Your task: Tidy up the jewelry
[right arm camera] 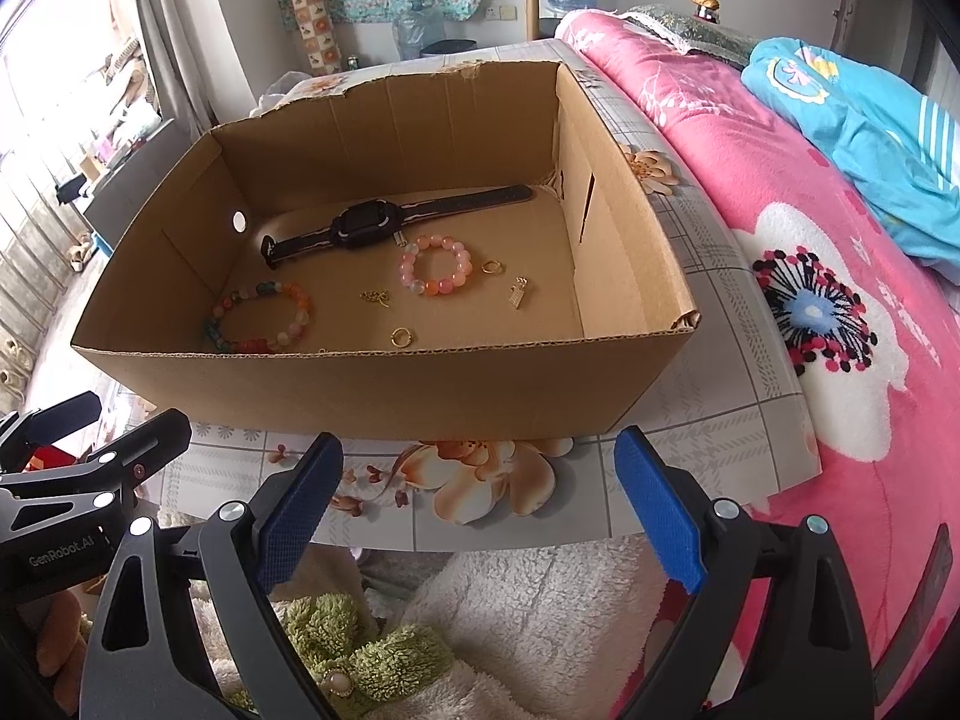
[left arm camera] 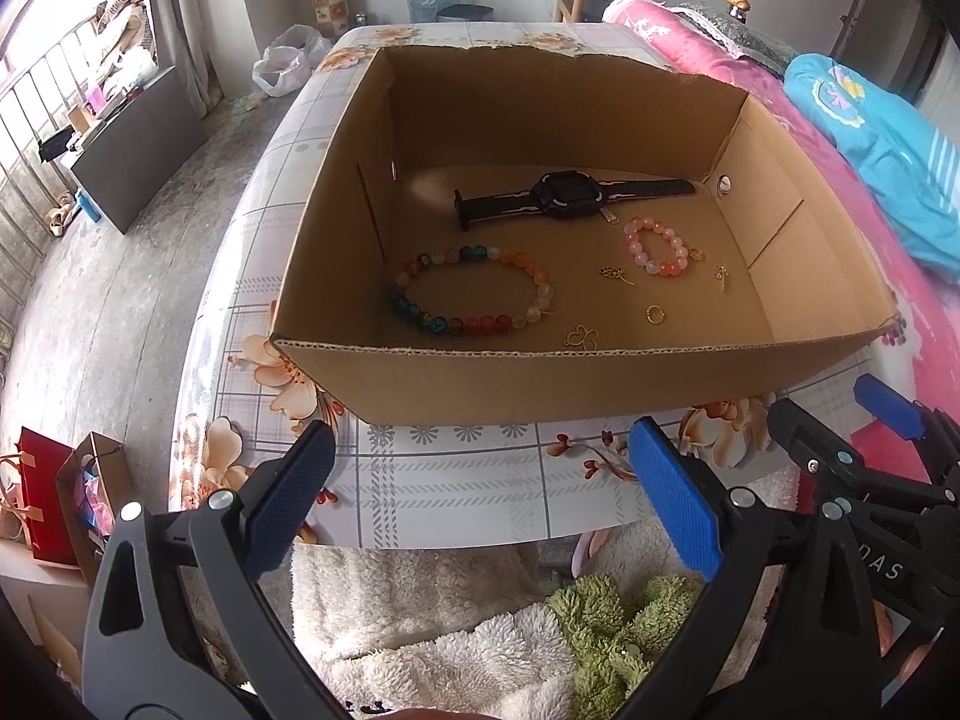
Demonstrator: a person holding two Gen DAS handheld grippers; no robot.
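We hold the left claw (left arm camera: 480, 498) and the right claw (right arm camera: 480, 504) side by side over the near edge of the desk (left arm camera: 456, 492), both with their blue pads spread wide and nothing between them. Ahead of us the open cardboard box (left arm camera: 540, 384) sits on the flowered desk cover, and its tall near wall stands between the claws and the jewelry on its floor. Inside, a black watch (left arm camera: 564, 197) lies along the far wall; in front of it are 2 bead bracelets, a large multicoloured bracelet (left arm camera: 474, 291) to the left and a small pink bracelet (left arm camera: 657, 246) to the right. Around them lie small gold pieces: a gold ring (left arm camera: 656, 314), a butterfly charm (left arm camera: 581, 338) by the near wall, and a leafy charm (left arm camera: 615, 274). A pink bed (right arm camera: 810, 276) with a blue blanket (right arm camera: 858, 120) runs along the right of the desk, and a fluffy white cloth (left arm camera: 420, 612) with a green plush thing (left arm camera: 618, 630) lies below the claws.
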